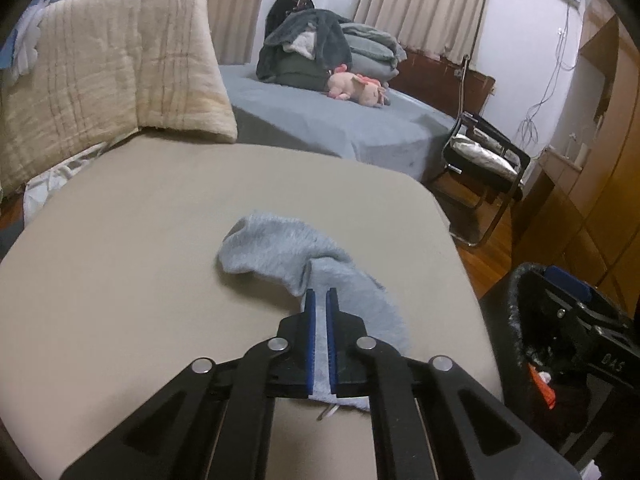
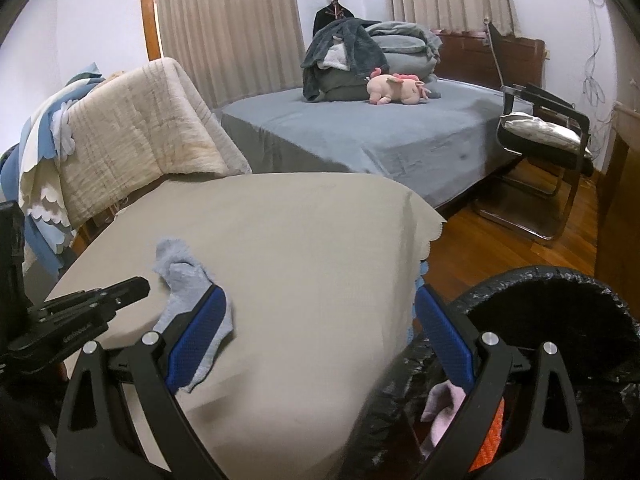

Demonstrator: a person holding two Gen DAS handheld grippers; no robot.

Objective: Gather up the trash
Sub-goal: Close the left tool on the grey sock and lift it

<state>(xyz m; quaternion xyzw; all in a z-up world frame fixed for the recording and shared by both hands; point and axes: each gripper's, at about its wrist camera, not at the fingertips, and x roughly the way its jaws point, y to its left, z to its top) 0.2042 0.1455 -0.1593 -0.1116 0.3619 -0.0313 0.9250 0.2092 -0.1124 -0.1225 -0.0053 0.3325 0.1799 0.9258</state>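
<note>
Black linkage arms of the left gripper (image 1: 320, 300) reach out over a beige cloth-covered table (image 1: 140, 248), and its blue-padded jaws are clamped tight on one end of a pale blue-grey fuzzy sock (image 1: 276, 252). That sock lies crumpled on the tabletop near the front edge, its far end curled away from the jaws. To the right, the right gripper (image 2: 320, 304) hangs with its blue pads spread wide and nothing between them, straddling the table's corner just beside a bin lined with a black plastic bag (image 2: 560, 284); pink and orange scraps show inside it. Beyond the table stands a bed with a grey-blue sheet (image 2: 360, 136), a pink plush pig (image 2: 396, 88) lying on it.
</note>
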